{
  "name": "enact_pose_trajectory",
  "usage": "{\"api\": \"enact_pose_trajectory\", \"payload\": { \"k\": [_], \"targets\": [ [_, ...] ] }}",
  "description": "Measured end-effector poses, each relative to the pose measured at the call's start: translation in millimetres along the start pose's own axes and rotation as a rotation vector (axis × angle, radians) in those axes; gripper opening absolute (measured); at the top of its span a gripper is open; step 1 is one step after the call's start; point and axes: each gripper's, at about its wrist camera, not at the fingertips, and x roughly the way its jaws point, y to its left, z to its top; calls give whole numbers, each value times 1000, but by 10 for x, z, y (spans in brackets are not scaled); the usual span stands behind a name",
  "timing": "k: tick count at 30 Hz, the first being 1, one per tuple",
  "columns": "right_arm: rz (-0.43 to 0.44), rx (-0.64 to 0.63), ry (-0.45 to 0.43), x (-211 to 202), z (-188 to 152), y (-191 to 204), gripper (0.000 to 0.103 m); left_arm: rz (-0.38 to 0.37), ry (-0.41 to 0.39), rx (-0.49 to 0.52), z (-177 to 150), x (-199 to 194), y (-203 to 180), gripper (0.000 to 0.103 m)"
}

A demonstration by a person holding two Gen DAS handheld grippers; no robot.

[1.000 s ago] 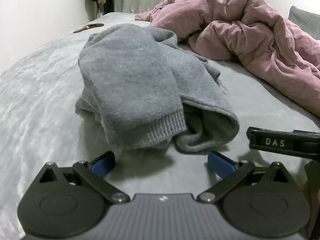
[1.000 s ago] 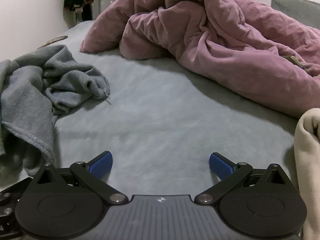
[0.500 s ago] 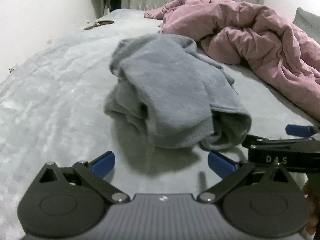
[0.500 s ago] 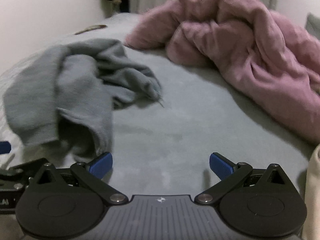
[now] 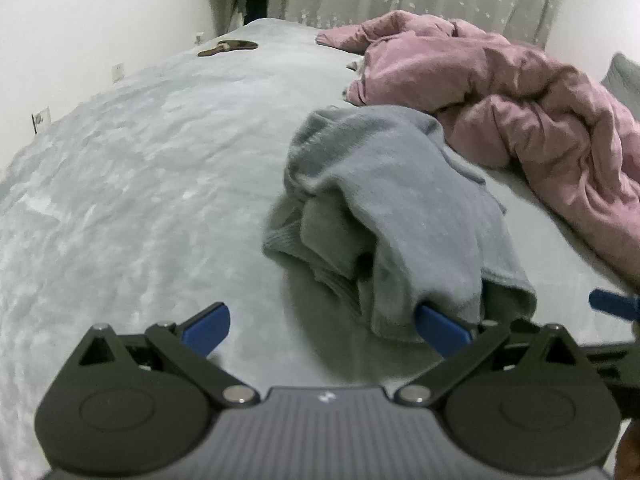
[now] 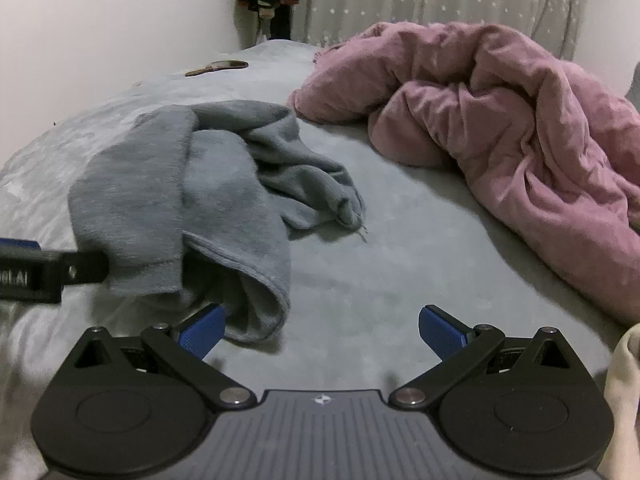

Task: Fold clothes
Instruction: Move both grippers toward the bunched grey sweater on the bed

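Grey sweater (image 5: 400, 216) lies crumpled on bed (image 5: 140, 184) beside pink blanket (image 6: 500, 128). Left tool (image 5: 326, 326) & right tool (image 6: 320, 328) both spread wide, empty, at its near hem. Best approach, prob.: pinch hem corners, lift, spread flat.

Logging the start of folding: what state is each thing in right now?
Grey sweater: crumpled in a heap on the bed, not folded.
Pink blanket: bunched up, unmade.
Left hand-held gripper: open, at the sweater's near edge.
Right hand-held gripper: open, at the sweater's near edge.
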Motion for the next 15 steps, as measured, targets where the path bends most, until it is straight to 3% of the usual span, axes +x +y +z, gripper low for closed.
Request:
{"api": "enact_pose_trajectory", "payload": {
  "k": [10,15],
  "targets": [
    [64,-25,-57,-73,105,288,98,-26,9,8,131,-3,141,103],
    [51,-38,-57,-44,207,442,95,-8,3,-3,240,-17,287,103]
  ]
}}
